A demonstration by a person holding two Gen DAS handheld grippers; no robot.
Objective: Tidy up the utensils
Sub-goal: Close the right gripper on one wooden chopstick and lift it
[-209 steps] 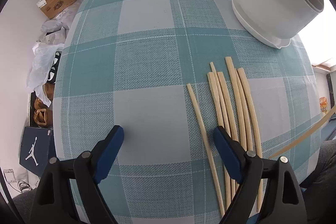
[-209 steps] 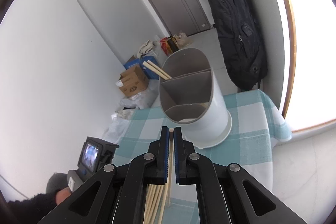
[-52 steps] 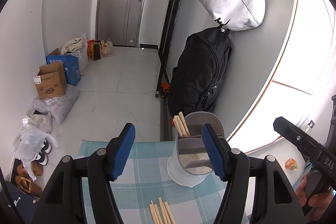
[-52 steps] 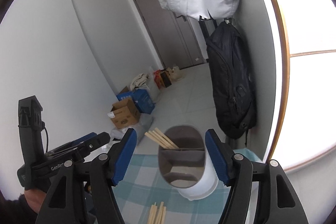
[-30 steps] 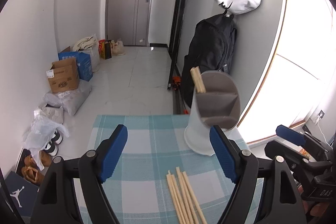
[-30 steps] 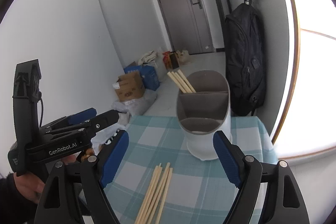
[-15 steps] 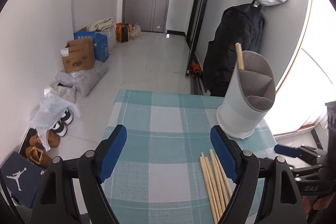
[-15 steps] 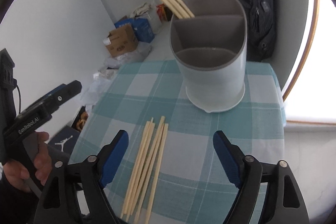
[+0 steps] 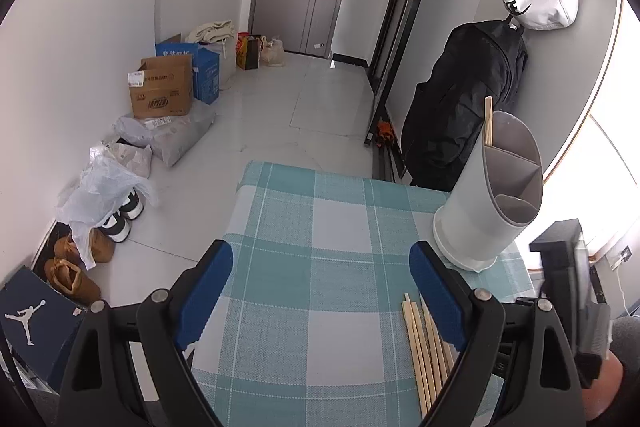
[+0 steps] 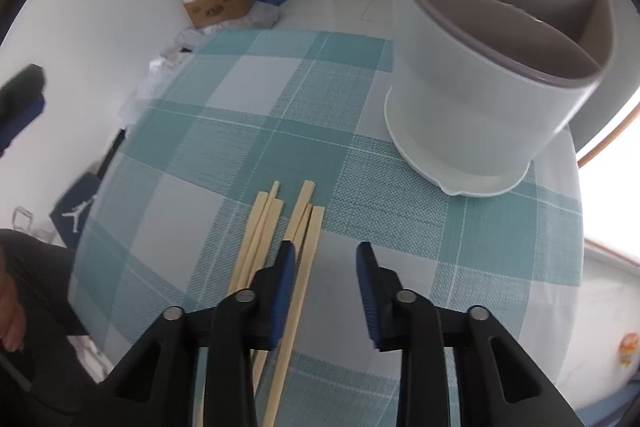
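Observation:
Several wooden chopsticks (image 10: 260,239) lie side by side on the teal checked tablecloth (image 10: 280,107). My right gripper (image 10: 326,259) points steeply down just over their near part and its jaws are closing. The rightmost chopstick (image 10: 310,247) runs between them beside the left finger (image 10: 286,267), and the pads are not pressing on it. The white divided holder (image 10: 480,87) stands behind to the right. In the left wrist view my left gripper (image 9: 320,267) hangs over bare cloth with its jaws opening wide and nothing between them. To its right are the chopsticks (image 9: 420,343) and the holder (image 9: 492,195), which has chopsticks (image 9: 488,123) in its far compartment.
The table's far edge (image 9: 340,175) drops to a tiled floor with cardboard boxes (image 9: 160,91), bags and shoes (image 9: 116,223). A black backpack (image 9: 464,107) hangs behind the holder. The right tool's black body (image 9: 564,267) and a hand (image 9: 608,387) show at the right.
The right gripper has dropped and tipped down over the chopsticks, and its jaws have narrowed a lot. The left gripper has sunk a little and its jaws stand slightly wider.

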